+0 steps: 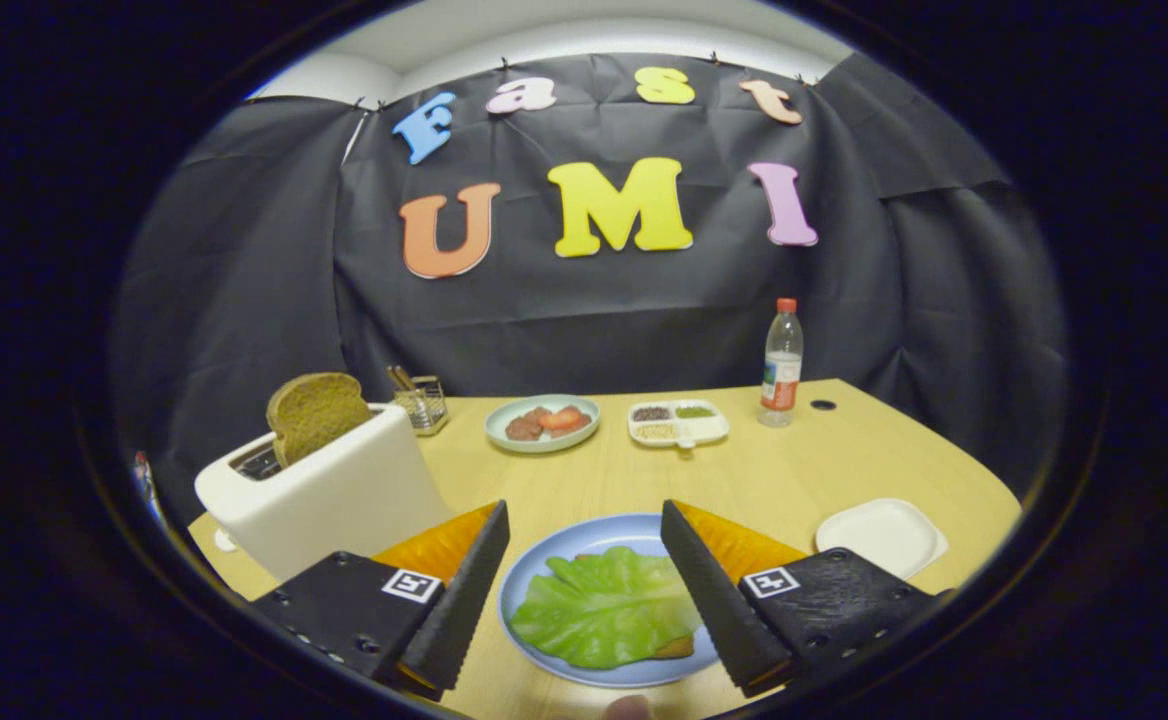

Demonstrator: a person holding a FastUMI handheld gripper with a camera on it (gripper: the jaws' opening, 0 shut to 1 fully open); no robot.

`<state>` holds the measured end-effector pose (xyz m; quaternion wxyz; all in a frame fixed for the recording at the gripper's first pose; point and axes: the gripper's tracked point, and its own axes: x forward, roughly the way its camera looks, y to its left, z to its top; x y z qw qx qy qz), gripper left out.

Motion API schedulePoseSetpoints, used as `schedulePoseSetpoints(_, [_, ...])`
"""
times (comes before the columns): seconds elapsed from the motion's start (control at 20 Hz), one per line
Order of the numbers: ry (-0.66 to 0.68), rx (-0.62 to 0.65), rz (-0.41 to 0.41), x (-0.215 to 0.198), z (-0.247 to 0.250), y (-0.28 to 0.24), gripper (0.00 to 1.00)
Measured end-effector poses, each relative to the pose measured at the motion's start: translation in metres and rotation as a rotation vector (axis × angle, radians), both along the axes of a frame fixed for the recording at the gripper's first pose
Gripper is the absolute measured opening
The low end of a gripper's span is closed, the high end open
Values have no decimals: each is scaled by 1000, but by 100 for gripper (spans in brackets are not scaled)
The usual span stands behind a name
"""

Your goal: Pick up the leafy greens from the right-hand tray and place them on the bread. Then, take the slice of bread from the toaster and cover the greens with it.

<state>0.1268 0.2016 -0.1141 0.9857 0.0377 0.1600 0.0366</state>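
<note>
Gripper (584, 520) fingers spread wide and empty above round blue plate (544, 560), green lettuce leaf (604, 605) lying on bread there, brown bread slice (316, 413) upright in white toaster (329, 495) on left of wooden desk (794, 470)

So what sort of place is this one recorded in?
Likely a staged kitchen table in a cloth-walled booth: a toaster holding bread, and a plate of greens between the open gripper fingers.

Fisheye camera riding on the hand-held gripper (584, 515), looking forward along its two spread fingers, angled down over the pale wooden table (804, 470), close above the round blue plate (544, 570), facing the black cloth back wall (584, 320) well beyond.
</note>
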Motion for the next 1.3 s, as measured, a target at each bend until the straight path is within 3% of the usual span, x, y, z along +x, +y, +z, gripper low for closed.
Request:
schedulePoseSetpoints(0.15, [-78,-5,4,-7,40,26,96])
schedulePoseSetpoints(0.45, [-105,49,115,-9,81,132,96])
schedulePoseSetpoints(0.6, [-67,22,144,-2,68,172,96])
schedulePoseSetpoints(1.0, [69,-2,51,29,22,196,96])
schedulePoseSetpoints(1.1, [96,-2,44,34,15,195,93])
schedulePoseSetpoints(1.2, [105,-4,50,36,12,196,82])
schedulePoseSetpoints(1.3, [100,-11,39,37,12,193,60])
